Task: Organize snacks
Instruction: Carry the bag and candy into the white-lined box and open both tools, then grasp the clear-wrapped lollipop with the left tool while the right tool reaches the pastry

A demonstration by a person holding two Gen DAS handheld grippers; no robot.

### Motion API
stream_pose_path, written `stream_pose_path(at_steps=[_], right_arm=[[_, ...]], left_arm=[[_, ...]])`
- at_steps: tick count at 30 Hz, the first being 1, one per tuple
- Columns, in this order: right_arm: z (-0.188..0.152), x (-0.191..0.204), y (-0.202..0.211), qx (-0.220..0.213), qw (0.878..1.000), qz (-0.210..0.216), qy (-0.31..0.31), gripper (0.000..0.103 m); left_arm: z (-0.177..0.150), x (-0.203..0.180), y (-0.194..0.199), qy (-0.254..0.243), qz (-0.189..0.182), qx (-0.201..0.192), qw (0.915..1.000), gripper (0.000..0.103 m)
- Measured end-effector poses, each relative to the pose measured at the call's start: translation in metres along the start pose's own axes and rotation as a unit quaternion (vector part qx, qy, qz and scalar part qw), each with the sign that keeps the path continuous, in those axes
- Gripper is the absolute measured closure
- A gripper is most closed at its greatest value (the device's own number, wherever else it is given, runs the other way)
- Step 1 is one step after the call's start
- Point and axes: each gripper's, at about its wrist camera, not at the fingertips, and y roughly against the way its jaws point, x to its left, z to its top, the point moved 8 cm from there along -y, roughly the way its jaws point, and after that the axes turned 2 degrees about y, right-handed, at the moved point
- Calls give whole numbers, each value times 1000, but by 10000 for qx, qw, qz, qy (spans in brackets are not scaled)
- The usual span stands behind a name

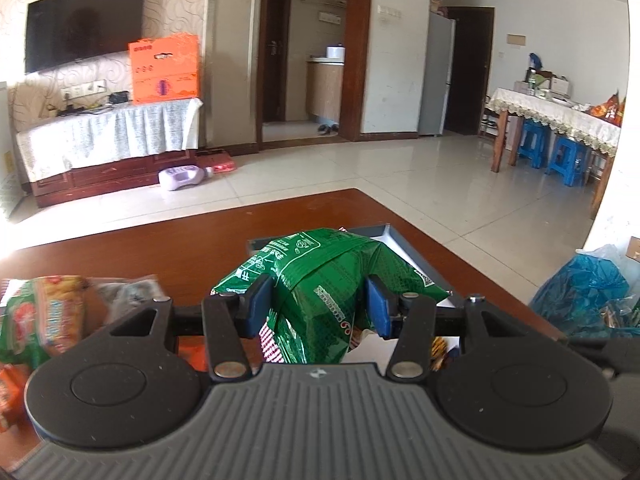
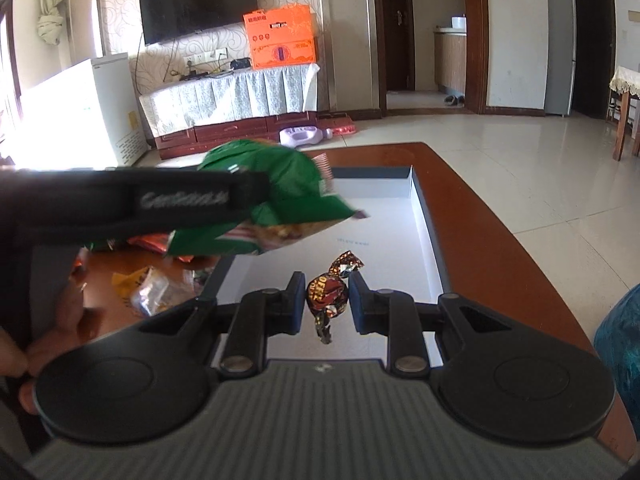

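My left gripper (image 1: 318, 304) is shut on a green snack bag (image 1: 320, 276) and holds it above the near left edge of a shallow white box with a dark rim (image 1: 386, 232). In the right wrist view the same green bag (image 2: 280, 200) hangs over the left part of the white box (image 2: 384, 232). My right gripper (image 2: 325, 300) is over the near end of the box, its blue pads close on either side of a brown wrapped toffee candy (image 2: 326, 294) with twisted ends. Whether the pads press it is unclear.
Loose snack packets lie on the brown wooden table left of the box: a yellow and green pack (image 1: 44, 312), orange packs (image 1: 12, 388), red packs (image 2: 150, 242), a clear and yellow wrapper (image 2: 148, 290). A blue plastic bag (image 1: 588, 292) sits at the right.
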Motion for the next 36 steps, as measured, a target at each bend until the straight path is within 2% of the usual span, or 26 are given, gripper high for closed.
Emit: stream_pose_path(at_steps=[7,9,11,15,17,18,19,22,25,29,32,36], right_arm=[[-10,-5,-12,244,9997,-87,-20,77],[-12,-7,-12,283,9995,-124,-24,77],[-13,-8,-14,304,9994,-181,-33,76],[-15,-11,-14,300,9992,-254,-28,75],[-15,-12,-13,278,9992,-297,-55,62],[-15,-12,-11,238,9993,-274,-92,45],[-14,-11,-8,182,9994,-286,-113,38],[-12,-6,0,0,9995,-312,-22,27],[-9,2,8,-120,9991,-381,126,27],[-6,13,21,-284,9988,-383,122,27],[3,25,32,-510,9984,-231,-36,27],[9,54,46,-716,9968,273,-240,27]], left_arm=[[-11,-25,-41,-87,-287,351,9989,45],[-15,-29,-50,-102,-300,424,9986,35],[-18,-30,-54,-113,-265,369,9989,16],[-17,-34,-54,-158,-273,223,9993,9],[-17,-35,-48,-149,-283,178,9993,6],[-17,-34,-45,-157,-292,159,9993,6],[-17,-32,-40,-159,-254,123,9995,6],[-17,-25,-7,-51,-99,-64,9999,6],[-15,-2,28,82,167,-212,9996,6],[-20,40,73,182,733,-412,9963,6],[-39,81,114,315,1217,-363,9914,6],[-76,125,158,478,1734,-175,9835,6]])
